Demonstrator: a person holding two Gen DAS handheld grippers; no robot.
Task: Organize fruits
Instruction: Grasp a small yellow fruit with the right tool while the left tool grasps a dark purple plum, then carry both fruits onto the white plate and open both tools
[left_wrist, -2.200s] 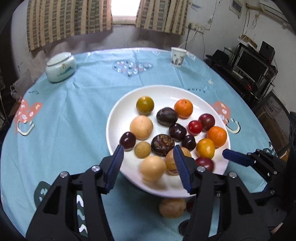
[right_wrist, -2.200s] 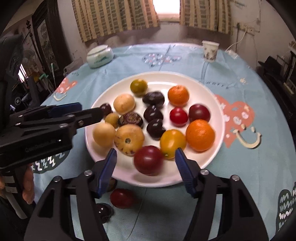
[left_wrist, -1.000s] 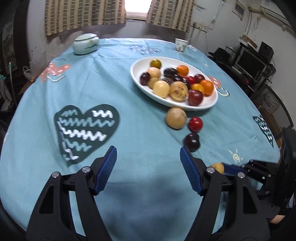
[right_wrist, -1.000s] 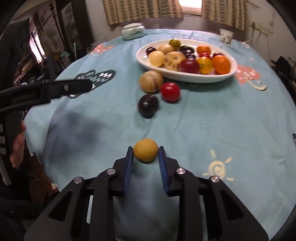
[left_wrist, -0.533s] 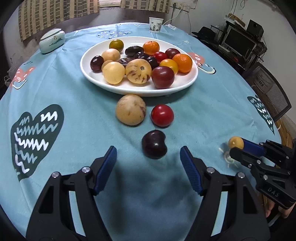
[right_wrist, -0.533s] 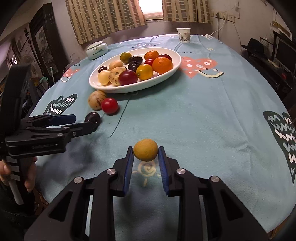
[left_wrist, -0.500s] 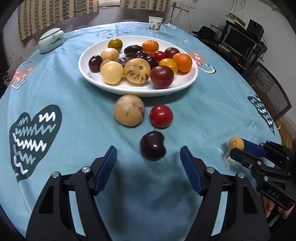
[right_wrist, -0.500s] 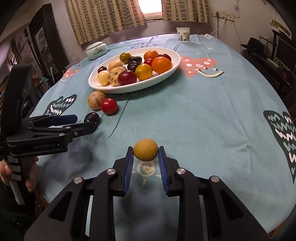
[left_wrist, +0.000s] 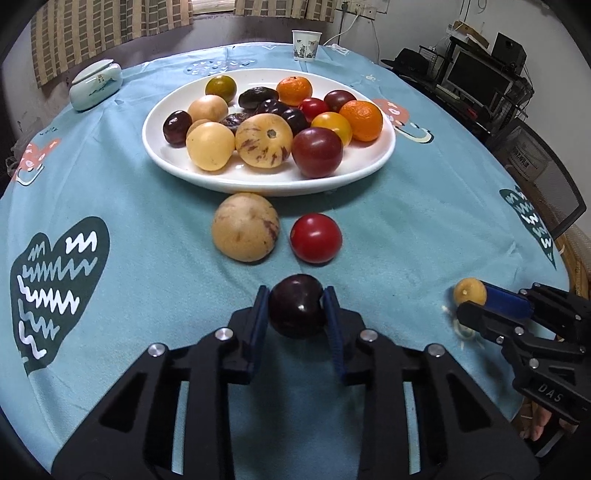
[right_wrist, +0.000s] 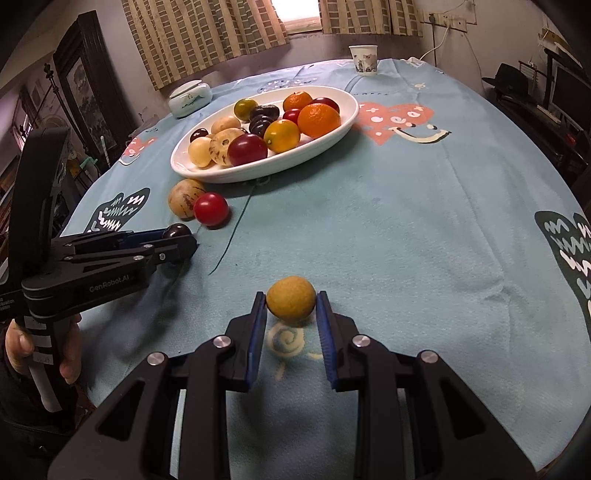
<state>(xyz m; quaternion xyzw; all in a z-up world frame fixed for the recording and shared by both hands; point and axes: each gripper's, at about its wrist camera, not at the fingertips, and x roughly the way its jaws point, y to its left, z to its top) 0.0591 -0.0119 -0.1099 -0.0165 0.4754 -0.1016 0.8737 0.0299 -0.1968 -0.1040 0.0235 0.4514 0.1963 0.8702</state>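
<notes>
My left gripper (left_wrist: 296, 292) has its jaws closing on a dark plum (left_wrist: 295, 312) that rests on the blue cloth, and the blue pads press on its sides. Just beyond it lie a tan speckled fruit (left_wrist: 245, 227) and a red tomato (left_wrist: 315, 238), in front of the white plate (left_wrist: 258, 184) piled with several fruits. My right gripper (right_wrist: 291, 297) is shut on a small yellow fruit (right_wrist: 291, 304) low over the cloth. From the left wrist that yellow fruit (left_wrist: 469, 291) shows at the far right. From the right wrist the left gripper (right_wrist: 184, 242) and the plum (right_wrist: 176, 230) show at the left.
A lidded ceramic jar (left_wrist: 95, 85) and a paper cup (left_wrist: 306, 45) stand at the table's far side. The table's edge curves close on the right, with a chair (left_wrist: 543, 173) and a desk with screens beyond. A hand (right_wrist: 22, 347) grips the left handle.
The left jaws have gone from wide open around the dark plum to shut on it. The right gripper keeps the yellow fruit and has stayed in place for the last half second.
</notes>
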